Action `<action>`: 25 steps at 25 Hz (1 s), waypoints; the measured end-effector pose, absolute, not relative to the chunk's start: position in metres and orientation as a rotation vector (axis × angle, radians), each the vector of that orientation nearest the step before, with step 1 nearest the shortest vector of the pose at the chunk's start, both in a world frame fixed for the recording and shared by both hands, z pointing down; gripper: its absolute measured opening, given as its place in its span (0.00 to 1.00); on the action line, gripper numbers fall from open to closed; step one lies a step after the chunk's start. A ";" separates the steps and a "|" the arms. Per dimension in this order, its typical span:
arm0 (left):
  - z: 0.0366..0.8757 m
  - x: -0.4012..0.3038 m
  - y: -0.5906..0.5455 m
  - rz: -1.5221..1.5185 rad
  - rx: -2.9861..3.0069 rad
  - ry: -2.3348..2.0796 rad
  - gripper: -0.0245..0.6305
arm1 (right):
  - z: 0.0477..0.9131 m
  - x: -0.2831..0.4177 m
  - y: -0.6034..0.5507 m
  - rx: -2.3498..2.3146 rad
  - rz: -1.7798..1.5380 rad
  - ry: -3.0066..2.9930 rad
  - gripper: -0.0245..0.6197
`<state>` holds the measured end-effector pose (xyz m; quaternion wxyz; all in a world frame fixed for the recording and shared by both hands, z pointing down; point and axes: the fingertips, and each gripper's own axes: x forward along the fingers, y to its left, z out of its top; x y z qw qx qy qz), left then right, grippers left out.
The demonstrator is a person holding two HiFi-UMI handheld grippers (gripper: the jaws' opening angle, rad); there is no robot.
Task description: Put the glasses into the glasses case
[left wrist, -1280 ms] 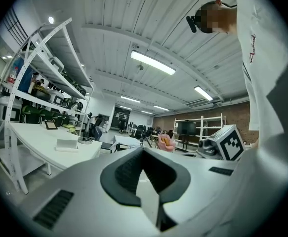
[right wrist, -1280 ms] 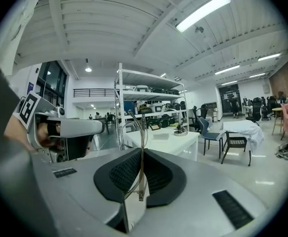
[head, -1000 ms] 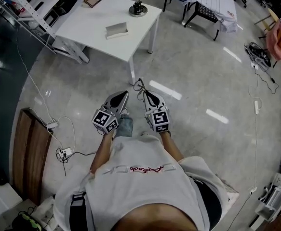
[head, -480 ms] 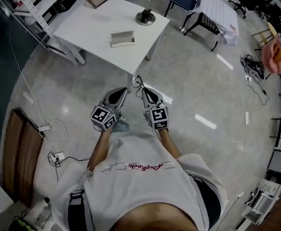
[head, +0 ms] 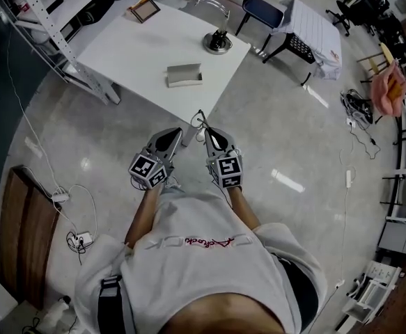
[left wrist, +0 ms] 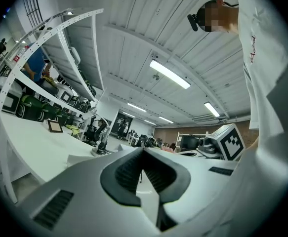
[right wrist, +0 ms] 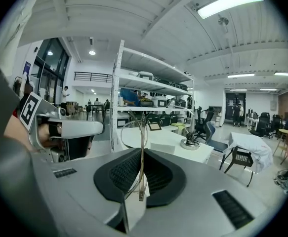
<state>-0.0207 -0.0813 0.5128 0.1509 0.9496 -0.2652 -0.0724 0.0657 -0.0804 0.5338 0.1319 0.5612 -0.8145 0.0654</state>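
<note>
Two claws sit side by side just in front of our chest, held over the pale floor (head: 286, 131), their tips pointing toward the near corner of a white tabletop (head: 129, 44).

Our right claw (head: 209, 133) is clamped on the glasses (right wrist: 142, 162). In the right gripper view the thin frame stands upright between the dark pads, one arm pinched in the seam where they meet and the lens loops rising above the tips. From the head view the glasses (head: 201, 122) poke out just past the tips of that claw as a small wiry tangle.

Our left claw (head: 177, 135) is closed on nothing. In the left gripper view its two pads meet at the tip and we see nothing caught between them. It lies just beside the right claw, tips close but apart.

Ahead of both claws, well apart from them, the glasses case (head: 184, 75) rests on the tabletop, open. Farther beyond it stand a round lamp base (head: 217, 42) and a small framed picture (head: 145, 10).
</note>
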 end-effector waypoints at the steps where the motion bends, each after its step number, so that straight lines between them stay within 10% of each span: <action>1: 0.513 -0.023 -0.087 -0.211 2.724 -0.758 0.03 | 0.533 0.063 -0.086 1.628 0.190 -2.359 0.06; 25: 0.535 -0.056 -0.147 -0.192 2.684 -0.767 0.03 | 0.560 0.036 -0.149 1.603 0.237 -2.330 0.06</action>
